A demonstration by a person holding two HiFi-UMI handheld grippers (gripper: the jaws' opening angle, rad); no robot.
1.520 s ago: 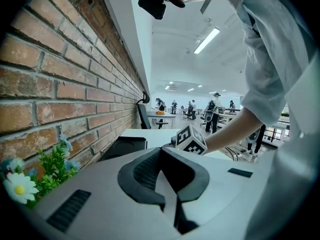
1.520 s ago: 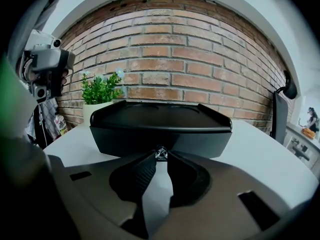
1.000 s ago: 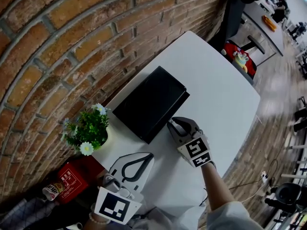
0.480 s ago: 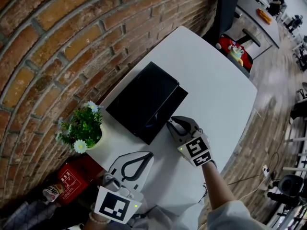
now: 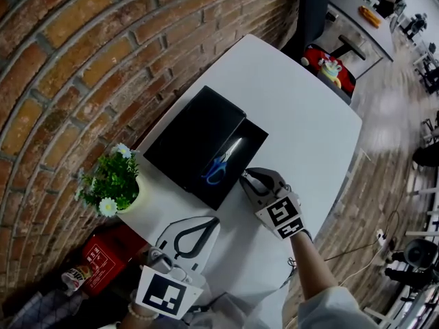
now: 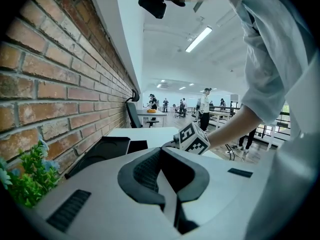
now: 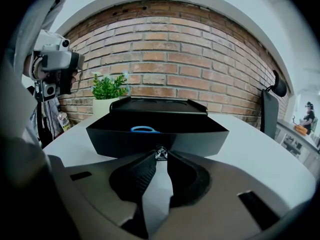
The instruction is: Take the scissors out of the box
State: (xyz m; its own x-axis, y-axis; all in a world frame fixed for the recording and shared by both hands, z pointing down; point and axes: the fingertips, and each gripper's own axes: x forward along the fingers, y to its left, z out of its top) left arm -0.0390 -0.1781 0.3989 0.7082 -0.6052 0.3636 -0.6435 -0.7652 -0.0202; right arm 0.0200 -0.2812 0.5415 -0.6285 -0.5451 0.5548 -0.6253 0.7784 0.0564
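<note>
Black box (image 5: 192, 136) lies on the white surface (image 5: 302, 129) by the brick wall (image 5: 62, 53) in the head view. Its drawer (image 5: 245, 153) now stands well drawn out towards the person. That is the fresh change: the scissors (image 5: 221, 163) (blue handles, pale blades pointing away) lie exposed inside it. A second ago the drawer was barely out and none of its contents showed; half a second ago only a faint blue glint did. The right gripper (image 5: 245, 177) sits at the drawer's near front edge. I judge the opening step about done, with the scissors reachable but not yet lifted. The left gripper (image 5: 215, 221) hangs low at the surface's near edge, not far from the potted plant (image 5: 113, 184), much where it was before.

In the left gripper view, its fingers (image 6: 142, 171) are pressed together with nothing between them. Past them the right gripper's marker cube (image 6: 192, 138) shows, with the box to its left.

In the right gripper view, the fingers (image 7: 142, 176) are pinched tight on a small clear knob (image 7: 160, 153) on the drawer's front wall. One blue handle loop peeks over that wall (the blades are hidden from here). To take the scissors, this gripper would have to let go of the knob and reach over the wall.
</note>
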